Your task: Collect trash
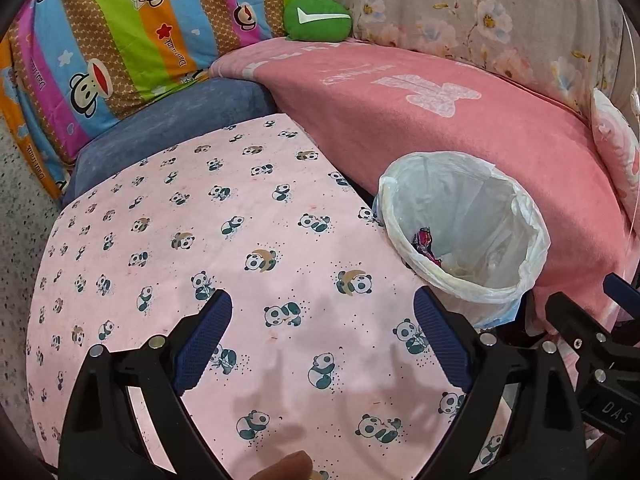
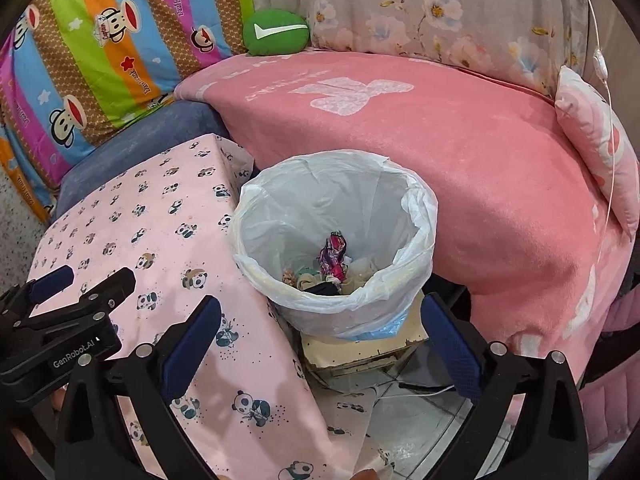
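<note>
Hovering over the panda-print cloth (image 1: 208,240), jaws spread wide, nothing between them: left gripper (image 1: 323,338). Casting faint shadows on the pink fabric directly below. Showing also in the right wrist view, low at the left (image 2: 82,282), over the same cloth (image 2: 132,232).

Hanging above the near rim of the trash bin (image 2: 336,236), jaws likewise spread wide and gripping nothing: right gripper (image 2: 320,332). Partly appearing at the far right edge of the left wrist view (image 1: 592,320).

Standing just right of the cloth-covered table, touching or nearly touching its edge, in front of the pink blanket (image 2: 460,152): the bin (image 1: 464,232), lined with a translucent white bag folded over the rim. Resting on a worn cream-coloured box (image 2: 360,348) set on tiled floor.

Lying inside the bin, towards the bottom: a crumpled magenta wrapper (image 2: 335,256), with beige and dark scraps beside it, too jumbled for telling apart. Peeking over the bin's near-left inner wall in the left wrist view: the same wrapper (image 1: 426,246).

Sitting at the far side, on the blanket's back edge, between the striped monkey-print bedding (image 1: 120,40) and the floral fabric (image 1: 480,12): a green cushion (image 1: 318,18) bearing a white tick mark. Leaning at the far right: a small pink pillow (image 2: 596,136).
</note>
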Motion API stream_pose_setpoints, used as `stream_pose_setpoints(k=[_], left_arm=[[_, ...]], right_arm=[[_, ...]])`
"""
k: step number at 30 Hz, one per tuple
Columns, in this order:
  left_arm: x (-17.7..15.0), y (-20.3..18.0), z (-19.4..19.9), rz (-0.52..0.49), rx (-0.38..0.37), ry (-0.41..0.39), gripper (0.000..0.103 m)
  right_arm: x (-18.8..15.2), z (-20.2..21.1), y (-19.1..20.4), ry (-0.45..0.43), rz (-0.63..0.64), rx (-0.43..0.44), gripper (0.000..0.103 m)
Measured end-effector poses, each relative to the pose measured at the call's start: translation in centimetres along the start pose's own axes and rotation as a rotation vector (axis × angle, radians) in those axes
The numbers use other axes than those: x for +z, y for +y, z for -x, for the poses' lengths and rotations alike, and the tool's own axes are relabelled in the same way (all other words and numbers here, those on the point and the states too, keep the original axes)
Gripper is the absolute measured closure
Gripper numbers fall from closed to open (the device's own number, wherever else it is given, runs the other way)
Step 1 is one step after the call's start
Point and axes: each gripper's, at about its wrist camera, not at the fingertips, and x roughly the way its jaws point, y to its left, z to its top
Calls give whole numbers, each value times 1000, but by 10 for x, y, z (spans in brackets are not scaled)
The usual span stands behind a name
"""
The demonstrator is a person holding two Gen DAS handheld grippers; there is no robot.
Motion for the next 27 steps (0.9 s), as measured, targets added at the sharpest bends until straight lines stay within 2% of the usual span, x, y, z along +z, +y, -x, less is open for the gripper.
stream_pose_setpoints(k=[27], left_arm=[[-9, -7, 3, -6, 25, 23, 15]], right_arm=[[-3, 1, 2, 9, 30, -42, 7]])
